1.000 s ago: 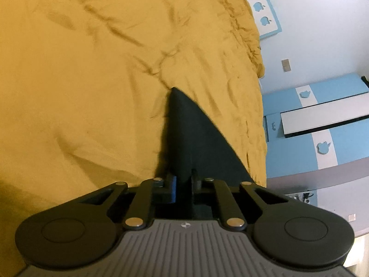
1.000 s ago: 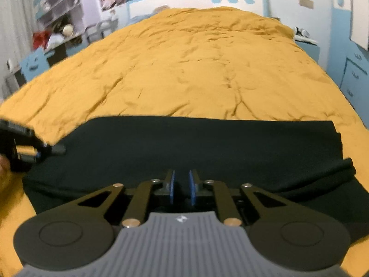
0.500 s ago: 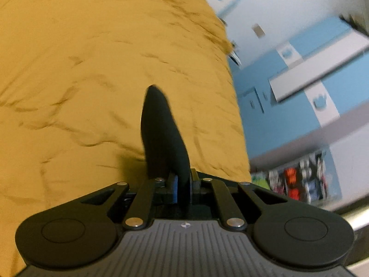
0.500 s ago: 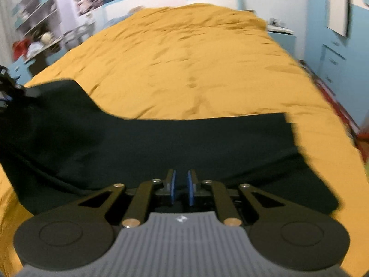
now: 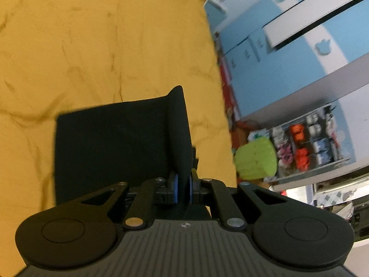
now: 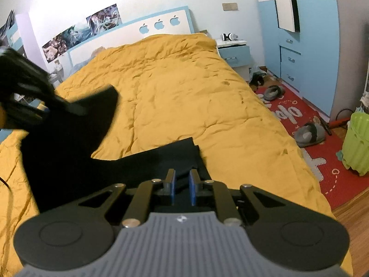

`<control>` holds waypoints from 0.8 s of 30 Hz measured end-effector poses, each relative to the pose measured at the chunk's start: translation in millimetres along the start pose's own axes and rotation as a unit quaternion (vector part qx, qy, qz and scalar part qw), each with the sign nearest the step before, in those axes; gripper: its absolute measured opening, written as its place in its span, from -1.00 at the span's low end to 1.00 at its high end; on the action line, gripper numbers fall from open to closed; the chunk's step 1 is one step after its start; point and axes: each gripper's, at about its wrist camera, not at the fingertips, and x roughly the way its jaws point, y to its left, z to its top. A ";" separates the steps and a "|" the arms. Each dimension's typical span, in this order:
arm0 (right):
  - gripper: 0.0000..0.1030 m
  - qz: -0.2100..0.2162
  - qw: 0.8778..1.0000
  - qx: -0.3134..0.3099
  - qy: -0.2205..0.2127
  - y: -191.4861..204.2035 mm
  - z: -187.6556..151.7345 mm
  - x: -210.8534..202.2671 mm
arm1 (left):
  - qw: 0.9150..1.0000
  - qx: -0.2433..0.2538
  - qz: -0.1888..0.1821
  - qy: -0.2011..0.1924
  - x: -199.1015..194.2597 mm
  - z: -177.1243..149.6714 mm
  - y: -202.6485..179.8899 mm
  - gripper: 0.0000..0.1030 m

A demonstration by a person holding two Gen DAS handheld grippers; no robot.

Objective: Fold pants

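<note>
Left wrist view: the black fabric pants (image 5: 110, 143) lie on the mustard-yellow quilted bed cover (image 5: 92, 46), one edge lifted into an upright fold that runs between the blue pads of the left tongs (image 5: 182, 188), which are clamped on it. In the right wrist view the right tongs (image 6: 182, 188) stand narrow with dark cloth of the pants (image 6: 69, 143) between the pads; their jaws have just been opening slightly. At that view's left edge the left tongs (image 6: 25, 97) hold a raised corner. Beside the bed lie a red floor mat (image 6: 322, 152) and a lime-green bin (image 6: 357, 143).
</note>
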 end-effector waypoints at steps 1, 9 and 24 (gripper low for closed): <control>-0.82 0.001 1.000 0.001 0.003 -2.4 0.0 1.3 | 1.000 -0.002 0.006 0.013 15.7 -2.7 -0.9 -0.84; -0.80 -0.009 1.000 -0.002 0.029 -8.2 -6.4 10.9 | 0.997 0.015 0.025 0.071 59.6 -13.8 -0.4 -0.77; -0.21 0.030 0.998 0.036 0.051 -5.6 -4.6 12.1 | 0.979 0.195 0.060 -0.012 -34.8 -29.1 4.2 -0.25</control>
